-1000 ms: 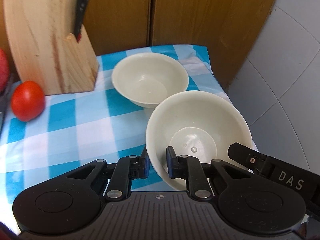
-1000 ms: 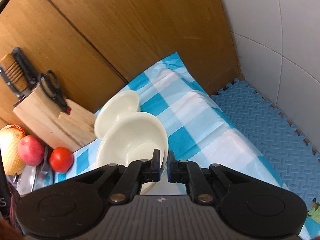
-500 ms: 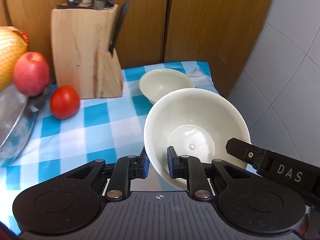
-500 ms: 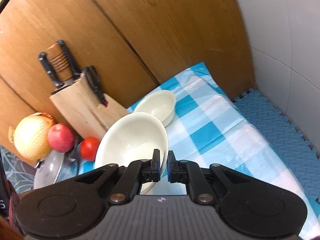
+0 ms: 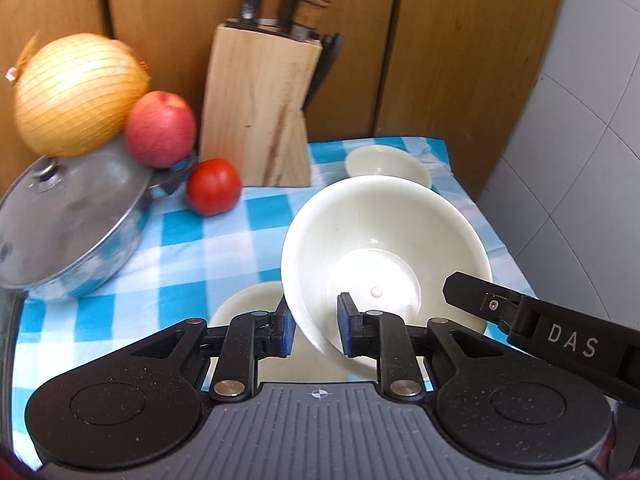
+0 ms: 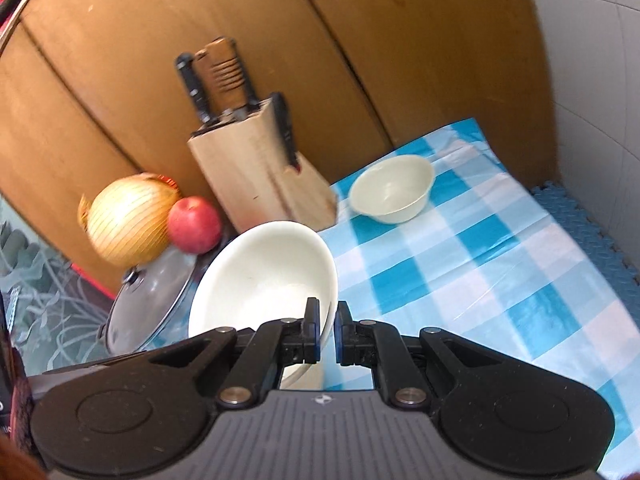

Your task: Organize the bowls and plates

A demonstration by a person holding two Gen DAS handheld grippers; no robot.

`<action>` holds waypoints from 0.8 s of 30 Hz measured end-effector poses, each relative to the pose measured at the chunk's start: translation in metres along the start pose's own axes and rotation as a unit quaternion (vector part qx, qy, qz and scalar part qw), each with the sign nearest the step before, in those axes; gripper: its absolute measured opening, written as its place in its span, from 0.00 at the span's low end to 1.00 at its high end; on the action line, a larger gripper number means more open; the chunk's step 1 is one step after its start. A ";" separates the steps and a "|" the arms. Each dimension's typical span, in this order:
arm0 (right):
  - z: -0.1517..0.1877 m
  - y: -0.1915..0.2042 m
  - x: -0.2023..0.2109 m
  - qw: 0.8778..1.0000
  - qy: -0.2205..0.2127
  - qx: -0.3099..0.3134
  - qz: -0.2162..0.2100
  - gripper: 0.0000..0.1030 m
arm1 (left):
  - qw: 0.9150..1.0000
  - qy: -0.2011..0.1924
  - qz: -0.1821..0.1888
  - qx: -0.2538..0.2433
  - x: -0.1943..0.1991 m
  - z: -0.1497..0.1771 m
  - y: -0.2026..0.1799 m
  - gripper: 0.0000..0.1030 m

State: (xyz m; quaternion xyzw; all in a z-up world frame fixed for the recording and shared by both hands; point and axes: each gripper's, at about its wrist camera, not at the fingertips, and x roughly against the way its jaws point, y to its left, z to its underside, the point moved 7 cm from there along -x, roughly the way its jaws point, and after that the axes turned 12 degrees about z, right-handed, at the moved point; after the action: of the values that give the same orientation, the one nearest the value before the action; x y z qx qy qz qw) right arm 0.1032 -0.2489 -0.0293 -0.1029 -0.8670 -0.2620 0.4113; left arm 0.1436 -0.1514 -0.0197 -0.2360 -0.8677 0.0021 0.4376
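A large cream bowl [image 5: 384, 240] hangs tilted above the blue-checked cloth, held by both grippers on opposite sides of its rim. My left gripper [image 5: 316, 330] has the near rim between its blue pads; its jaws are opening slightly while the pads still touch the wall. My right gripper [image 6: 327, 332] is shut on the rim of the same large bowl [image 6: 260, 272], and one of its fingers [image 5: 520, 312] shows at the bowl's right. A small cream bowl [image 5: 388, 164] [image 6: 394, 190] rests at the back of the cloth. Another cream dish [image 5: 248, 304] lies below the held bowl, mostly hidden.
A wooden knife block [image 5: 256, 108] stands at the back, with a tomato [image 5: 214, 186] beside it. On the left are a lidded steel pot [image 5: 68, 216], an apple [image 5: 160, 134] and a netted yellow fruit [image 5: 76, 96]. Wooden doors [image 5: 460, 40] rise behind; a blue foam mat [image 6: 580, 216] lies right.
Both grippers have risen and drawn back with the large bowl. The small bowl now lies farther off; the pot, apple, yellow fruit and the dish below have come into view.
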 end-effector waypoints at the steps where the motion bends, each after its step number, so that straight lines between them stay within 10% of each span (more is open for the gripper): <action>1: 0.003 0.004 0.000 1.000 0.001 0.002 -0.002 0.09 | 1.000 -0.002 -0.001 0.002 0.003 0.002 0.004 0.28; 24: 0.046 0.050 0.004 0.999 0.021 0.048 -0.014 0.11 | 0.998 -0.048 0.018 0.026 0.052 0.036 0.046 0.31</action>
State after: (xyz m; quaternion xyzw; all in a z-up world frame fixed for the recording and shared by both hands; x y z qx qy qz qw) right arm 0.0905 -0.1820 -0.0321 -0.0656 -0.8712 -0.2280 0.4298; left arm 0.1087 -0.0814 -0.0127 -0.2393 -0.8830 0.0442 0.4013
